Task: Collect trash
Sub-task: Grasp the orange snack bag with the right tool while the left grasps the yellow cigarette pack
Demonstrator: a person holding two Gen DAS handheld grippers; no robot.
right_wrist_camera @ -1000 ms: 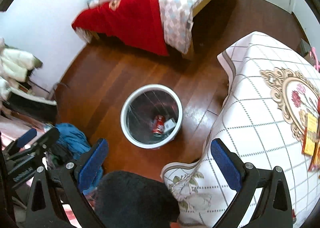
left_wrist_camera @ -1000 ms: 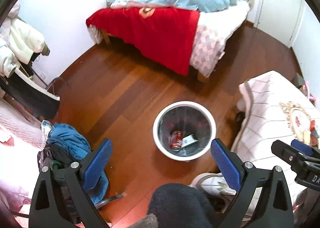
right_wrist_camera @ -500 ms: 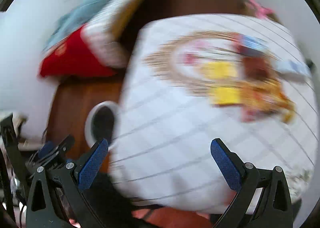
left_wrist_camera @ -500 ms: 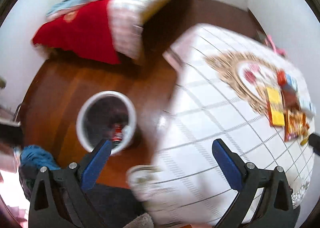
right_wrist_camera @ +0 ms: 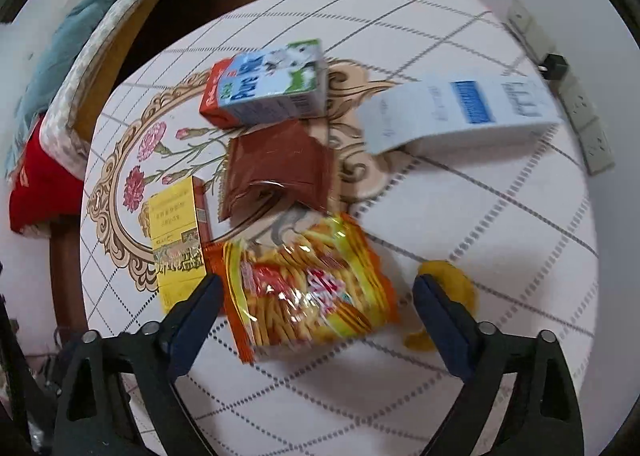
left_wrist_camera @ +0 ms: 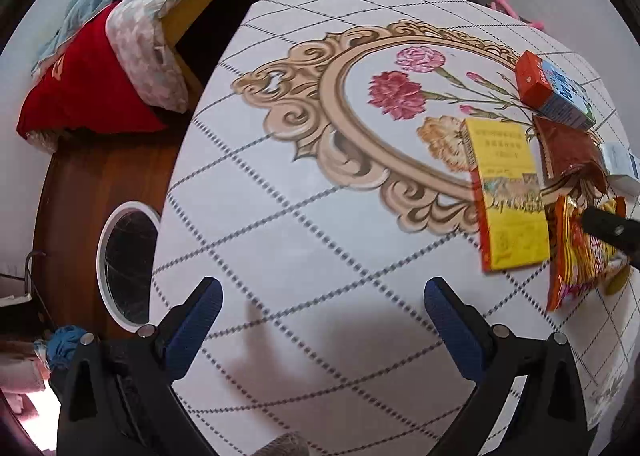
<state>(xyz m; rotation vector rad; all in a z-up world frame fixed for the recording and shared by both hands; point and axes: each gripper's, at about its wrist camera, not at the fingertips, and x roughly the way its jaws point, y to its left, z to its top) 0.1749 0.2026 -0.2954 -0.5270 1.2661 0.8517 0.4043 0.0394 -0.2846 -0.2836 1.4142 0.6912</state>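
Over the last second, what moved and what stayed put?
Both tongs swung from above the trash bin to over the table. The right tongs now straddle the snack bag, jaws closing, not yet gripping. The left tongs hang open over bare cloth. Nothing picked up; bin unmoved.

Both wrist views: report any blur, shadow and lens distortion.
Left wrist view: strong fisheye bend curves the tablecloth grid; a dark shadow lies between the left tongs; mild smear on the yellow box.
Right wrist view: motion blur softens the white box and the snack bag; the milk carton print stays partly legible.
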